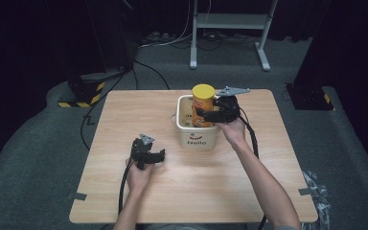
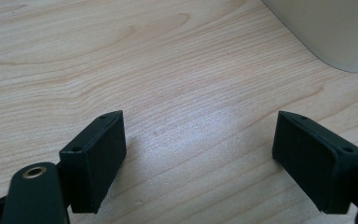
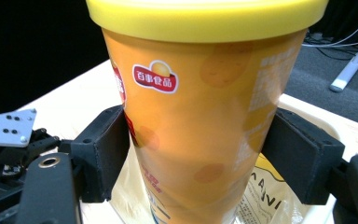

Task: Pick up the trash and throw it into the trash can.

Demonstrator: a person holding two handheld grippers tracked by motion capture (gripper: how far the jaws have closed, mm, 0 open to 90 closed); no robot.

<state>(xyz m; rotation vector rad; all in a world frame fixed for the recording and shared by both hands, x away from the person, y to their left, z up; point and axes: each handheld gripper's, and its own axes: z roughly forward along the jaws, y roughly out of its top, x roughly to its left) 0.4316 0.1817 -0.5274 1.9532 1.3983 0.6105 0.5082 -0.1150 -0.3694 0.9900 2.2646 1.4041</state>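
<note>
An orange chip can (image 1: 203, 106) with a yellow lid stands upright in a white bin (image 1: 196, 139) marked "Hello" at the table's middle back. My right gripper (image 1: 206, 115) reaches in from the right and is shut on the can's body; in the right gripper view its jaws press both sides of the can (image 3: 205, 116). A pale snack packet (image 3: 261, 198) lies in the bin behind the can. My left gripper (image 1: 159, 155) rests low over the table left of the bin, open. In the left gripper view the left gripper (image 2: 200, 149) has bare wood between its jaws, with the bin's corner (image 2: 335, 32) ahead.
The wooden table (image 1: 124, 191) has bare room on its left and front. A white metal stand (image 1: 230, 21) and cables sit on the floor behind. A yellow-and-black striped base (image 1: 84, 93) lies off the back left corner.
</note>
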